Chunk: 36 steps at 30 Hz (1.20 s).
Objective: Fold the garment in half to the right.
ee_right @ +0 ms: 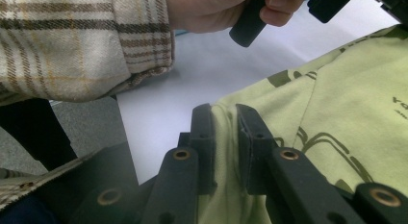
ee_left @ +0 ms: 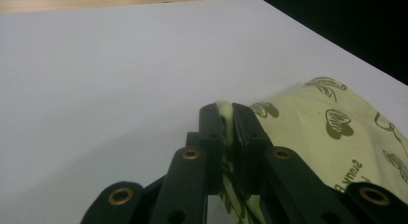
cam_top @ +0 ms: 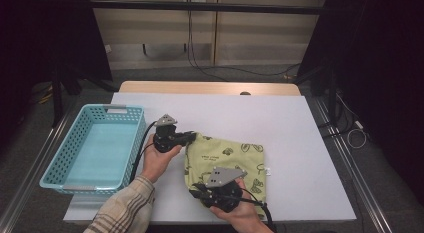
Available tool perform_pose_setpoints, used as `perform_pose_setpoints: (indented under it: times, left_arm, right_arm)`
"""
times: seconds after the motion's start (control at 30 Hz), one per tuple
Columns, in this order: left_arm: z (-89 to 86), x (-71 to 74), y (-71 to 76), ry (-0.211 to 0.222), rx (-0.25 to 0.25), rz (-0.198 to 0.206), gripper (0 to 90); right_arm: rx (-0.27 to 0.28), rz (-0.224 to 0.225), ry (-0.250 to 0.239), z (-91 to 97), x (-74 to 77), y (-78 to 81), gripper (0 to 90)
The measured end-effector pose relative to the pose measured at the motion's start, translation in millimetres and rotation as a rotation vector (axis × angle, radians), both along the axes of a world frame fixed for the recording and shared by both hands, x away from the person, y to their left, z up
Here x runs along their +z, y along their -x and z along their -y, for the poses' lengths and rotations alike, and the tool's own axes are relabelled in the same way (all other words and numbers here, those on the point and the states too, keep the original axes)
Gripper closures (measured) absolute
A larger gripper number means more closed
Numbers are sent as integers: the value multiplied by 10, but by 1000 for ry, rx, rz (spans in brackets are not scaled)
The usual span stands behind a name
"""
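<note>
High view shows us a blue basket [cam_top: 97, 148] at the left of the white table [cam_top: 280, 118]. Beside it our left gripper [cam_top: 187, 138] and right gripper [cam_top: 196, 189] each pinch an edge of the green cloth [cam_top: 230, 160] lying flat.

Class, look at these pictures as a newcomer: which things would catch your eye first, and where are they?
The pale green printed cloth lies on the white table, near its front edge. Each hand-held gripper is clamped on its left edge: the left hand-held gripper at the far corner, the right hand-held gripper at the near one. A turquoise basket sits empty at the table's left.
</note>
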<state>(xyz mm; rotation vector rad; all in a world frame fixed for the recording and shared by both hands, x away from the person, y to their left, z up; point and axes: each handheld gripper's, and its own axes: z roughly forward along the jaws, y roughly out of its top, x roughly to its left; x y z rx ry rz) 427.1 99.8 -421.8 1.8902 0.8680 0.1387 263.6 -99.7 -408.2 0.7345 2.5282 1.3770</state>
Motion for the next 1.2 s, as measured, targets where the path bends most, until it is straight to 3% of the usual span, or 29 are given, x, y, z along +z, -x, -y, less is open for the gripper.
perform_pose_setpoints:
  times: [0.47,0.63,0.7,0.73,0.97,1.03,1.1,1.13,1.2]
  left_arm:
    - [-79,78,9,31,42,22,841]
    - [-133,102,22,10,68,20,841]
    - [-152,95,43,9,71,0,842]
    - [-169,90,39,-3,75,13,841]
    - [-209,133,44,14,87,16,841]
    - [-230,159,45,-3,92,27,841]
    - [-234,162,57,21,105,7,841]
    - [-258,170,44,3,104,28,841]
    - [-272,188,51,12,109,27,841]
  right_arm:
    - [-6,18,-13,-50,39,-21,793]
    - [-4,25,-23,-76,69,-42,793]
    - [-2,26,-23,-89,85,-37,793]
    - [-4,23,-28,-98,90,-31,793]
    - [2,19,-37,-119,108,-42,793]
    - [4,27,-42,-130,137,-51,793]
    - [6,30,-46,-150,151,-60,793]
    - [11,35,-43,-158,154,-65,793]
    - [19,38,-45,-180,158,-74,793]
